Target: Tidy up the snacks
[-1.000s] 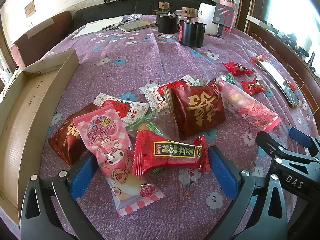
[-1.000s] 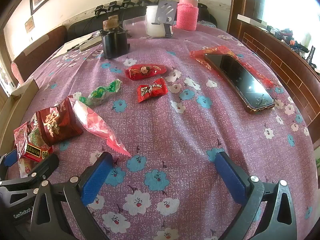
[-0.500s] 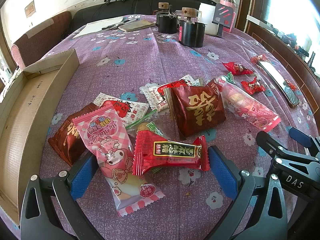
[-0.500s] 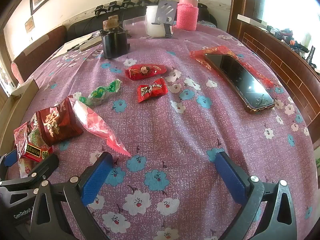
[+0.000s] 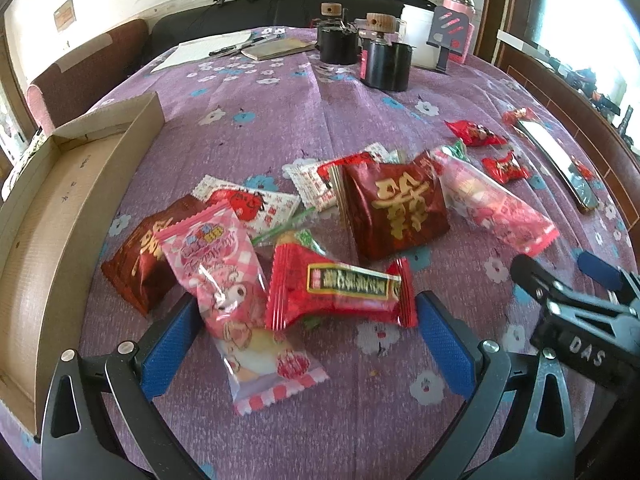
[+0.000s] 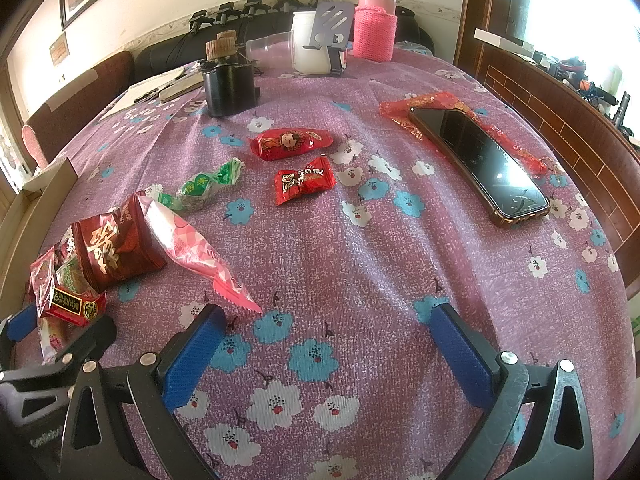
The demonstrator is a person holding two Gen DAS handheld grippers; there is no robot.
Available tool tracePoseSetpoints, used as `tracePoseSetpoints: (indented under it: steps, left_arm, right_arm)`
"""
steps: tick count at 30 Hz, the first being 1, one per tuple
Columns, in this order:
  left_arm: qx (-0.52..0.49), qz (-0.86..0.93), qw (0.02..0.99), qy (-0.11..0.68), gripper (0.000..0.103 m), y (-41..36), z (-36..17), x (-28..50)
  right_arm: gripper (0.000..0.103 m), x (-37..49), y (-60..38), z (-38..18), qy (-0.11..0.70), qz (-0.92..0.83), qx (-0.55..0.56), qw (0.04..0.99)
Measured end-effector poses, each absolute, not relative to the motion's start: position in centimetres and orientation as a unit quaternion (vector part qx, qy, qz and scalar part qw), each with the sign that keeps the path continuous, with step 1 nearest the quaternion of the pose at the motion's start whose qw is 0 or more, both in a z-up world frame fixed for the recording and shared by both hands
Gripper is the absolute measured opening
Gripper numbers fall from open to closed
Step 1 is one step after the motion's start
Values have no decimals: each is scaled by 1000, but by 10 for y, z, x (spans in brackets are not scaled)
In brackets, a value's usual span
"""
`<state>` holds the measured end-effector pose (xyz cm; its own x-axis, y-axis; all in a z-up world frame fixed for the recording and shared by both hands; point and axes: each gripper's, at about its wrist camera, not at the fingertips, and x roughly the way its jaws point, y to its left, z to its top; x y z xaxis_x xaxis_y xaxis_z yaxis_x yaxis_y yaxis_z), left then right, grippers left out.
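While both stand spread, left claw (image 5: 308, 332) straddling two packets, right claw (image 6: 328, 344) empty, two red candies (image 6: 304, 182) apart.

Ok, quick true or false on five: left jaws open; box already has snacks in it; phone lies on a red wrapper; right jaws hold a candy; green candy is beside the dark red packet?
1. The left gripper has its jaws open: true; they straddle the red bar packet.
2. The cardboard box already holds snacks: false; the part in view is bare.
3. The phone lies on a red wrapper: true.
4. The right gripper holds a candy: false; its jaws are open over bare cloth.
5. The green candy lies beside the dark red packet: true.
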<state>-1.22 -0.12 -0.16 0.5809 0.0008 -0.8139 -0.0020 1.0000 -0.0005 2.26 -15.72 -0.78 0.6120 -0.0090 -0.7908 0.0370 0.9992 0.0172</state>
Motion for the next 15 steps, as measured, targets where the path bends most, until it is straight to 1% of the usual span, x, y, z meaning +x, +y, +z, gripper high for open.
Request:
tracePoseSetpoints:
  steps: [5, 15]
  left_arm:
    - [9, -21, 880, 474, 103, -1, 2, -22]
    - [22, -43, 876, 481, 103, -2, 4, -32]
  right_arm:
    - [103, 23, -157, -8, 440, -13, 16, 898]
    - [103, 22, -156, -9, 440, -13, 16, 898]
